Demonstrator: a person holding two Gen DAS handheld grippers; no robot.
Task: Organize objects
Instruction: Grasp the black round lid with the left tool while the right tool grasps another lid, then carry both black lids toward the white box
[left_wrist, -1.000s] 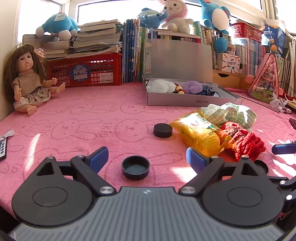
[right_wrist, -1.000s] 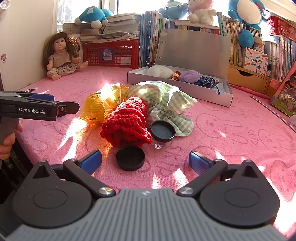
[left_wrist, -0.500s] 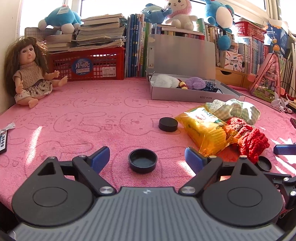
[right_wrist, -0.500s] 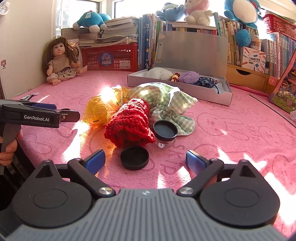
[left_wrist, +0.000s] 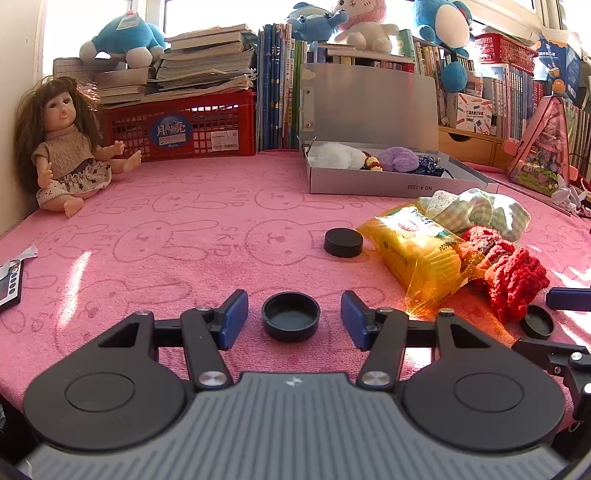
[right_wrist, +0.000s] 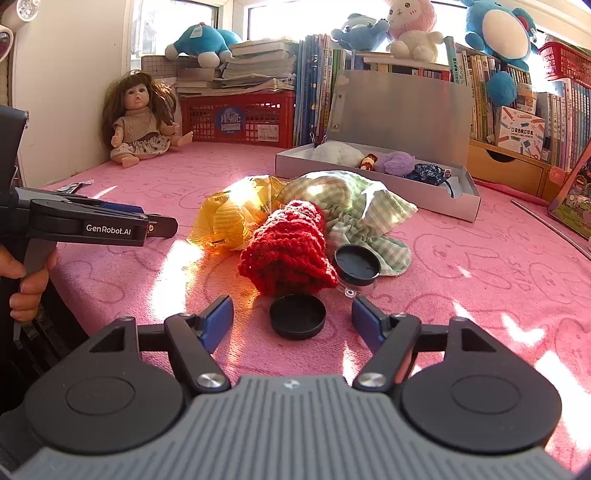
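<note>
In the left wrist view a black cap (left_wrist: 290, 320) lies hollow side up on the pink towel (left_wrist: 184, 240), between the blue pads of my left gripper (left_wrist: 293, 319). Its jaws are closing, with a gap still showing on each side of the cap. In the right wrist view a second black cap (right_wrist: 297, 320) lies flat between the pads of my right gripper (right_wrist: 291, 325). Those jaws are closing too and do not touch it. A third black cap (left_wrist: 343, 242) lies farther out. A small clear jar with a black lid (right_wrist: 357, 264) leans beside the red knitted piece (right_wrist: 288, 254).
A yellow packet (left_wrist: 413, 254) and green checked cloth (left_wrist: 476, 214) lie in a heap with the knit. An open grey box (left_wrist: 369, 184) of soft toys stands behind. A doll (left_wrist: 62, 147), red basket (left_wrist: 184, 125) and books line the back. A remote (left_wrist: 11, 282) lies at the left edge.
Both grippers' fingers have come much closer together around their caps. Neither hand nor any object has shifted noticeably.
</note>
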